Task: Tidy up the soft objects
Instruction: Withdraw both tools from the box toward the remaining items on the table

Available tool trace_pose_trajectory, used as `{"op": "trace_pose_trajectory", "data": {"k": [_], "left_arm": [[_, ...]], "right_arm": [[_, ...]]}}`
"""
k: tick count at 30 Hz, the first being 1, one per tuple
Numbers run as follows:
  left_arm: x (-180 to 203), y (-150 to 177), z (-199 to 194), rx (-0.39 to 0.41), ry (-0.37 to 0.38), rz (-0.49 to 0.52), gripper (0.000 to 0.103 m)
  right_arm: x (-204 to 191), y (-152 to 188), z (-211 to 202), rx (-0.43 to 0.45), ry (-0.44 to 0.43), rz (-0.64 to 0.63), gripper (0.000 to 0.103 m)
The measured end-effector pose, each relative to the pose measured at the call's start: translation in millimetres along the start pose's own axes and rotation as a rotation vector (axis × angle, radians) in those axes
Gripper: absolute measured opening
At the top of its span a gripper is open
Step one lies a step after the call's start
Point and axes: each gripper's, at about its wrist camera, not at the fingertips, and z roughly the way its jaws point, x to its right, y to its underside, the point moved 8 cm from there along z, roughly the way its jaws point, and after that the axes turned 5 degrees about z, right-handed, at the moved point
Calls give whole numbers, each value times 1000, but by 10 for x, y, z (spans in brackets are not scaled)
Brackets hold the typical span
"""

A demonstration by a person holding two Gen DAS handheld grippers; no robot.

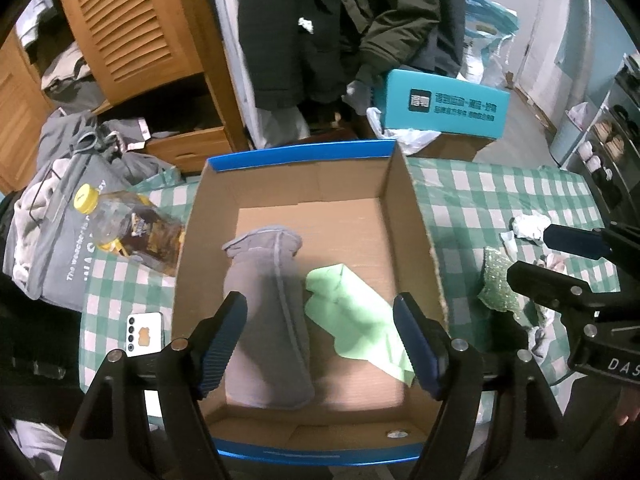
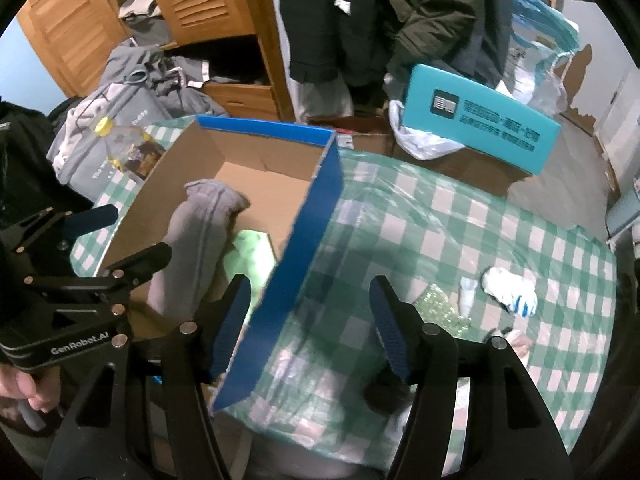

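Note:
An open cardboard box with blue rim (image 1: 304, 154) (image 2: 296, 248) sits on the green checked table. Inside lie a grey sock (image 1: 266, 304) (image 2: 196, 236) and a light green cloth (image 1: 356, 320) (image 2: 250, 256). My left gripper (image 1: 320, 344) hovers open and empty above them; it also shows in the right wrist view (image 2: 120, 236). My right gripper (image 2: 310, 324) is open and empty over the box's right wall and the tablecloth; in the left wrist view it (image 1: 556, 254) is at the right. On the table to the right lie a green sparkly scrubber (image 1: 498, 284) (image 2: 440, 304) and a white-and-blue sock (image 2: 510, 290) (image 1: 528, 226).
A bottle with a yellow cap (image 1: 128, 224) (image 2: 128, 148) lies left of the box, and a white phone (image 1: 144, 334) lies near the table's front left edge. A grey bag (image 1: 68, 216) of clothes stands at the left. A teal box (image 1: 444, 108) (image 2: 480, 124) stands behind the table.

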Motion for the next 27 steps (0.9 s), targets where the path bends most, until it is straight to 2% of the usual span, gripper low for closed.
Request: {"op": "trace_pose_trajectory", "data": {"k": [27], "left_arm": [[1126,-102,134,-49,72,180,79]], "right_arm": [[1123,371,-231,6,80,170,64]]}}
